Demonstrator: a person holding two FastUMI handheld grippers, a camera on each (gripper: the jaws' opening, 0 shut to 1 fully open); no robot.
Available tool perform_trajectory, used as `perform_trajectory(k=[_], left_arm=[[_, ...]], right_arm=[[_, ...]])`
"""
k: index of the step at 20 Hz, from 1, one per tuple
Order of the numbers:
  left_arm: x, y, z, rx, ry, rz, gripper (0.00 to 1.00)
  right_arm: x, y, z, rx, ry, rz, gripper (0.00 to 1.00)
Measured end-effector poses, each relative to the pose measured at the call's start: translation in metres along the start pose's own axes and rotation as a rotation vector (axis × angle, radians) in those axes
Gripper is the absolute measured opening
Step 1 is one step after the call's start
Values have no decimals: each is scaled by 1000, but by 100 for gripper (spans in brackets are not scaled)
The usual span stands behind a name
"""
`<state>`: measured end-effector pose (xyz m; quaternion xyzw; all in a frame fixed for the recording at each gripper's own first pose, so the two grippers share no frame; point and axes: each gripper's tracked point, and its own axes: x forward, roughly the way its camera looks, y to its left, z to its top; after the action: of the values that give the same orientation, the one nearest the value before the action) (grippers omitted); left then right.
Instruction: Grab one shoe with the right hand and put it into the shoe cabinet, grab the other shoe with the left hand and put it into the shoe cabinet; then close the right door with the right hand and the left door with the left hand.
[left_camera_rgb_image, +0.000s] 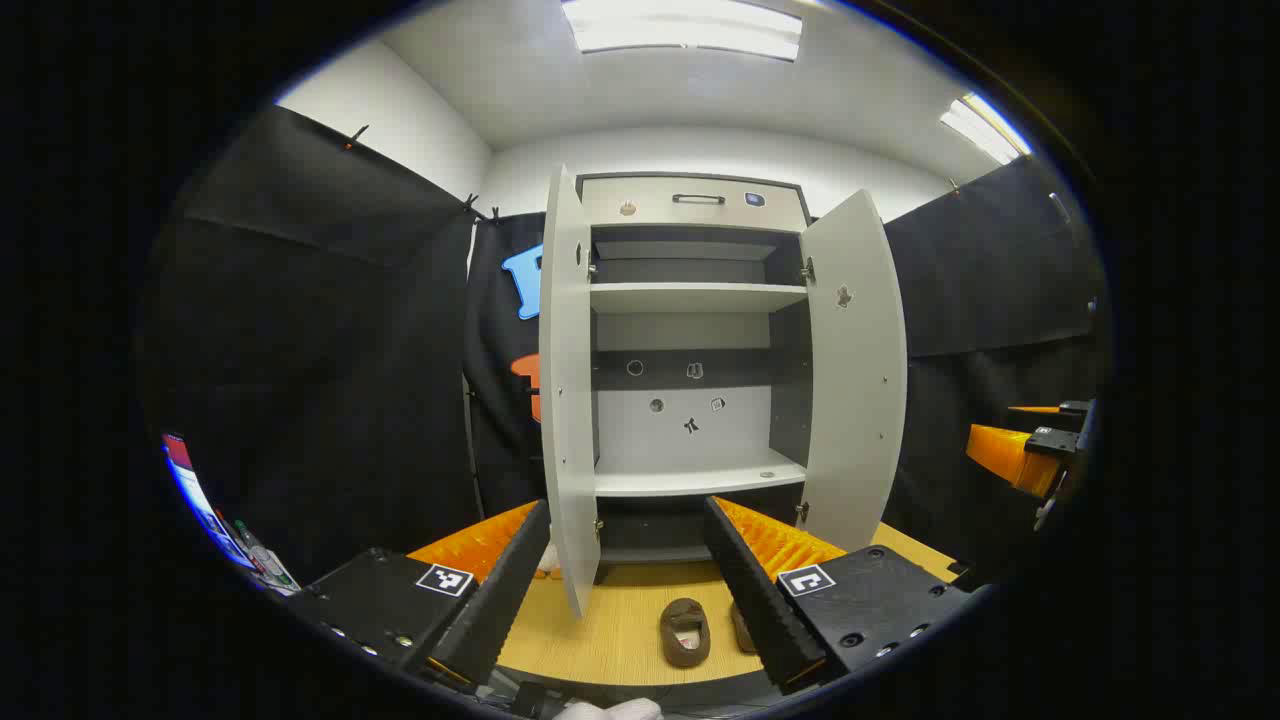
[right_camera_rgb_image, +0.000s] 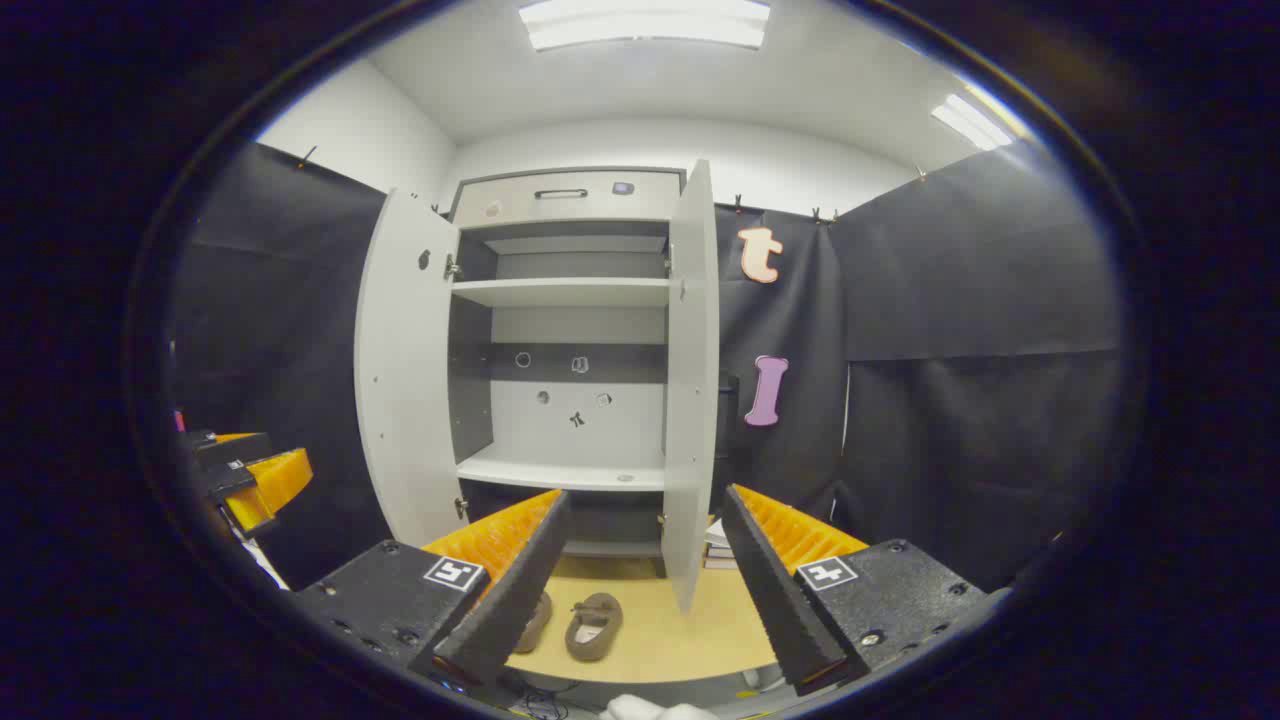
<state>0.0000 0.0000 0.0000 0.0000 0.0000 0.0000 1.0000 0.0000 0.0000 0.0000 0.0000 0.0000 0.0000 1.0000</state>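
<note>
Shoes (right_camera_rgb_image: 592, 626) lie lengthwise toward the open cabinet (right_camera_rgb_image: 560, 350).

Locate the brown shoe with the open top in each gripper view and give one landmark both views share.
Left gripper view: the brown shoe lies low at centre, on the wooden table between the left gripper fingers.
Right gripper view: the same shoe lies low, just left of centre.
Shared landmark: the open shoe cabinet, behind the shoe in both.
</note>
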Motion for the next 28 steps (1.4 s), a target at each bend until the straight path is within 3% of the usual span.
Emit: perform_trajectory(k=[17, 22, 28], left_arm=[[-15, 20, 0, 12, -5, 28, 95], [-16, 29, -10, 25, 7, 60, 94], [-13, 39, -16, 27, 39, 122, 94]], right_arm=[[11, 28, -22, -29, 62, 32, 99], [46, 55, -77, -93, 161, 87, 99], [101, 92, -209, -89, 441, 193, 99]])
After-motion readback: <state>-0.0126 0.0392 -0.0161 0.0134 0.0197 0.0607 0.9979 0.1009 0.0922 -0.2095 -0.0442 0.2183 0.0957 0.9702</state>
